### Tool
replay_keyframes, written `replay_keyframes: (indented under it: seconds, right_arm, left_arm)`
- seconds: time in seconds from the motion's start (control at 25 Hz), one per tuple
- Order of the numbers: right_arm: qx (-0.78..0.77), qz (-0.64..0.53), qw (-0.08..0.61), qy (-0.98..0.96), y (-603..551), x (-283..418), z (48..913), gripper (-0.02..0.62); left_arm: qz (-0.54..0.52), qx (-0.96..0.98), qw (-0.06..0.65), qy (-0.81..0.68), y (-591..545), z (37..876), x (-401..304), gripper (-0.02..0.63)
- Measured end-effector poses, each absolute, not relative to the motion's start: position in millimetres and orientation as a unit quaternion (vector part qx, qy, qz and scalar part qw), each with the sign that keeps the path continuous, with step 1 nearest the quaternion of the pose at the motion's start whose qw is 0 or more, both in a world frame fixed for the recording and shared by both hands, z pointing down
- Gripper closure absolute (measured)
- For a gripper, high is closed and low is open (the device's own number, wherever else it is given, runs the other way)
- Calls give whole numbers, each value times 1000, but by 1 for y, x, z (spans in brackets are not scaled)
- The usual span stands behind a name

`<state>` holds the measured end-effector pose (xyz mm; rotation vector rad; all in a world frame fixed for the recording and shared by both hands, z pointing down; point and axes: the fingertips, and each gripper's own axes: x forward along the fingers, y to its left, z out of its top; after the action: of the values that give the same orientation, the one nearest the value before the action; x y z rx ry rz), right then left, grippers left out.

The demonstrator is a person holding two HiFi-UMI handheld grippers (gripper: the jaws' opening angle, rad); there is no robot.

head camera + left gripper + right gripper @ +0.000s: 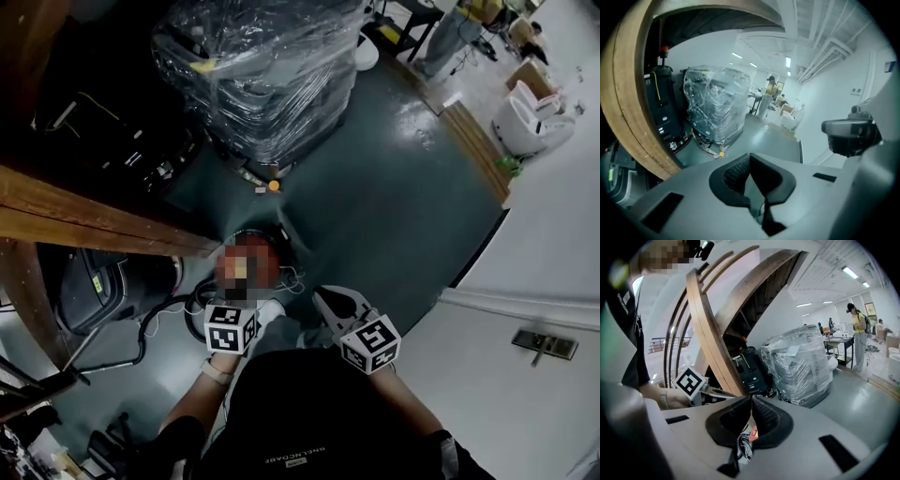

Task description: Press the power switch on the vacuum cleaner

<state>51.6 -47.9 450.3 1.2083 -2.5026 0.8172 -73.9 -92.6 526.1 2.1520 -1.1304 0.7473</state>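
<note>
Straight below me on the dark floor stands a round, dark-rimmed vacuum cleaner (246,234); a mosaic patch covers most of its reddish top. No power switch can be made out. A white cable (292,277) lies coiled by it. My left gripper (255,317) and right gripper (330,302) hang side by side above its near side, apart from it. The left gripper (750,158) has its jaws closed tip to tip on nothing. The right gripper (751,400) is shut too, with a red bit and white cable (749,436) showing below its pads.
A plastic-wrapped pallet of machines (262,75) stands ahead, an orange ball (273,186) at its foot. A curved wooden stair rail (84,211) crosses on the left, over a dark machine (103,281) with a hose (164,305). A person (858,336) stands far off.
</note>
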Motion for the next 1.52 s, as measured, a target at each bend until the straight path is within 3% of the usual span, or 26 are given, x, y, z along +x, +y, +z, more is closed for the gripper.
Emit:
replay_keyframes:
  seconds: [0.6, 1.52]
  right_arm:
    - [414, 225, 75, -879, -41, 104, 377, 568]
    - [404, 178, 54, -896, -14, 113, 345, 568]
  left_arm:
    - [123, 888, 221, -384, -62, 367, 4, 591]
    - [82, 896, 234, -369, -34, 360, 22, 591]
